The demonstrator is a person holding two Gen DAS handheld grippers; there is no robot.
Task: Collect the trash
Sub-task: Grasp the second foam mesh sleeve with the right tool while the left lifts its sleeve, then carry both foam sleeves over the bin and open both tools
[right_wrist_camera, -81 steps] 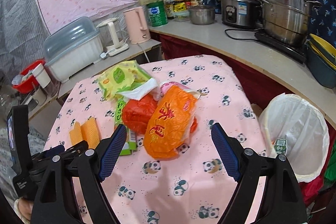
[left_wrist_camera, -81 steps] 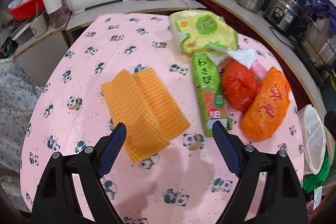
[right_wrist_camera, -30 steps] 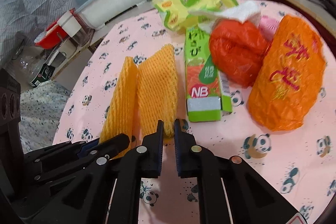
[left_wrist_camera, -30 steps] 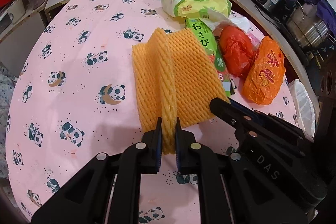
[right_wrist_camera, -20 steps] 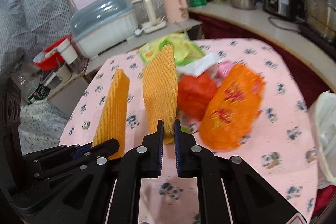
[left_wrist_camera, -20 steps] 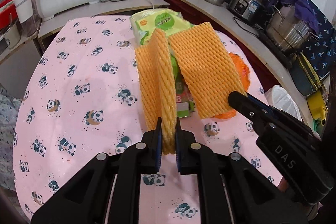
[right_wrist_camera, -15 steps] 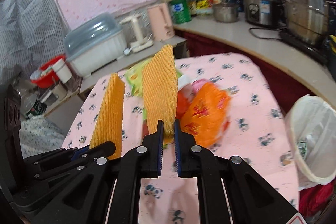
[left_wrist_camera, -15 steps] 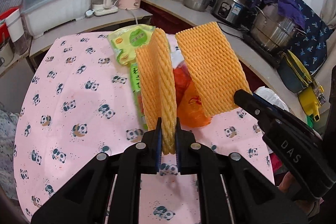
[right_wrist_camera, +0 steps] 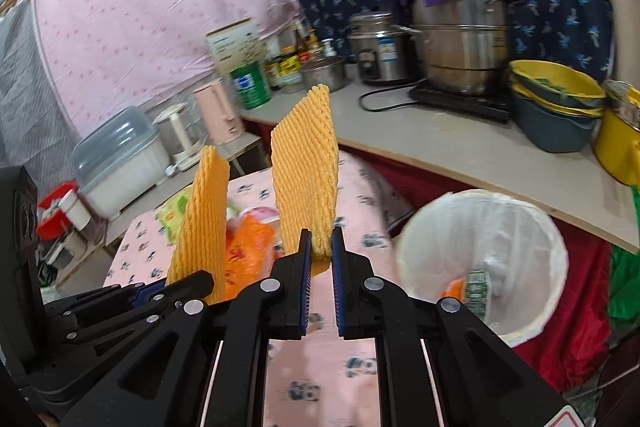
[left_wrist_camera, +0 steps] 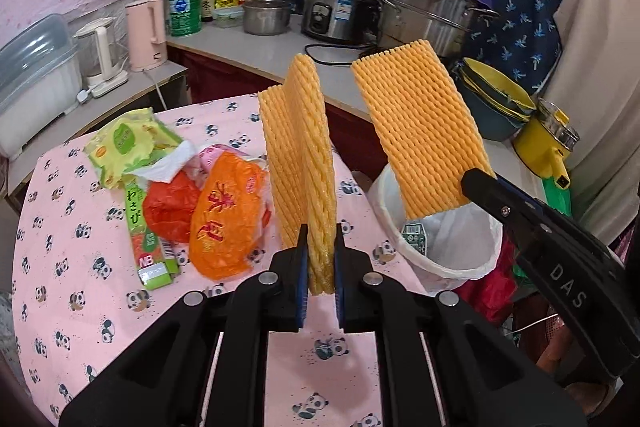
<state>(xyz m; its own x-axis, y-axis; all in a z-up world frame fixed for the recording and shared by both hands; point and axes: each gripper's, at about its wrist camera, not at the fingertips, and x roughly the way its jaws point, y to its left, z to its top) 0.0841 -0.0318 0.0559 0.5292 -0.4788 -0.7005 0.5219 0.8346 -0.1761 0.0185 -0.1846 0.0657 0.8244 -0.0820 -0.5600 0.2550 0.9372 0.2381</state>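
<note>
Each gripper holds one orange foam net sleeve upright in the air above the pink panda tablecloth (left_wrist_camera: 72,311). My left gripper (left_wrist_camera: 319,265) is shut on the left foam net (left_wrist_camera: 298,163). My right gripper (right_wrist_camera: 319,253) is shut on the right foam net (right_wrist_camera: 306,171), which also shows in the left wrist view (left_wrist_camera: 420,131) over the white-lined trash bin (left_wrist_camera: 456,247). The bin (right_wrist_camera: 516,247) stands just off the table's right edge with some trash inside. The left foam net (right_wrist_camera: 202,219) appears left of my right gripper.
On the table lie an orange bag (left_wrist_camera: 226,215), a red bag (left_wrist_camera: 170,207), a green wasabi box (left_wrist_camera: 144,239) and a yellow-green packet (left_wrist_camera: 128,143). Behind runs a counter (right_wrist_camera: 460,147) with pots, a rice cooker, yellow bowls and kettles.
Both grippers have lifted their foam nets off the table and carried them up and to the right, so the trash bin now sits close beneath the right net.
</note>
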